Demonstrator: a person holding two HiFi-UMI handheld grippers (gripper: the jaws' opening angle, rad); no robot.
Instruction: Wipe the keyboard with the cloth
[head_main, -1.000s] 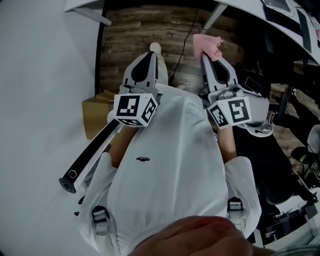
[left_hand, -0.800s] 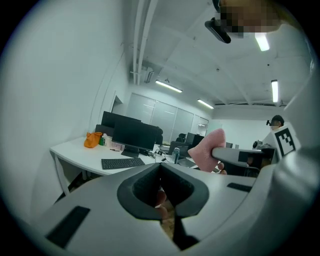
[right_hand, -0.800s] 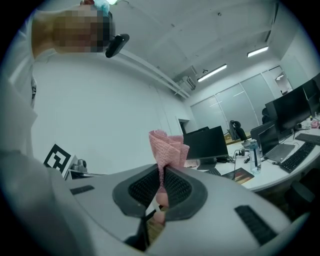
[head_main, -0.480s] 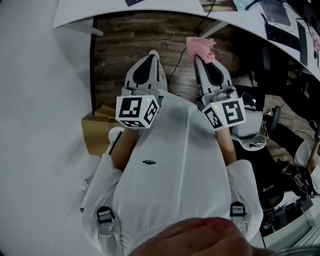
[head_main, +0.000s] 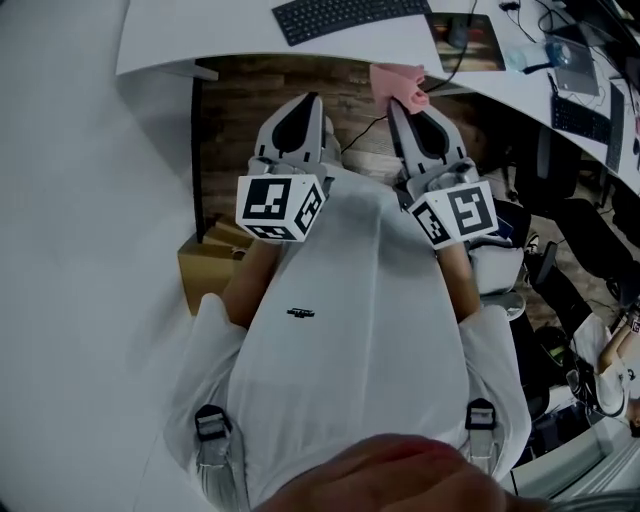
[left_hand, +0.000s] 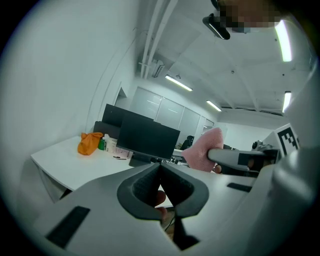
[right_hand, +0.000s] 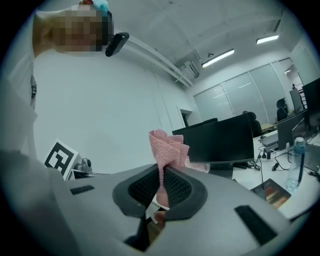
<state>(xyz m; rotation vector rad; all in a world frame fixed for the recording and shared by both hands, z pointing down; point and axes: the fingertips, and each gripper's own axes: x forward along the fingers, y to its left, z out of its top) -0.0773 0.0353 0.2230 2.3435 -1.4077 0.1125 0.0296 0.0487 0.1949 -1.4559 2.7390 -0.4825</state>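
Nearest the camera is the person's white shirt (head_main: 350, 330), with both tools held out from the chest and pointing away toward the desk. The left tool (head_main: 306, 99) is closed on nothing: in its own view the two dark pads meet at the tip with nothing between them. The right tool (head_main: 401, 102) is closed on the pink cloth (head_main: 397, 80), which is pinched between the pads and stands out past the tips in a crumpled tuft.

Beyond the tips is a strip of wooden floor (head_main: 250, 100), then the near edge of the white desk (head_main: 190, 40). The black keyboard (head_main: 352, 17) lies on the desk just past that edge, straight ahead of both tools. Its long axis runs along the edge, left to right, across the line of the tools. The cloth is near the desk's edge, below the keyboard's right end, so the right tool is the nearer one and already carries what is needed. I judge the next move to be a short reach forward and up over the edge, then a sweep leftward along the keys.

A second ago the keyboard was out of view and only the desk's underside and edge showed. Half a second ago just its corner showed. Now it is nearly all in view, and the cloth has closed on the desk's near edge, with both tools gripping as before.
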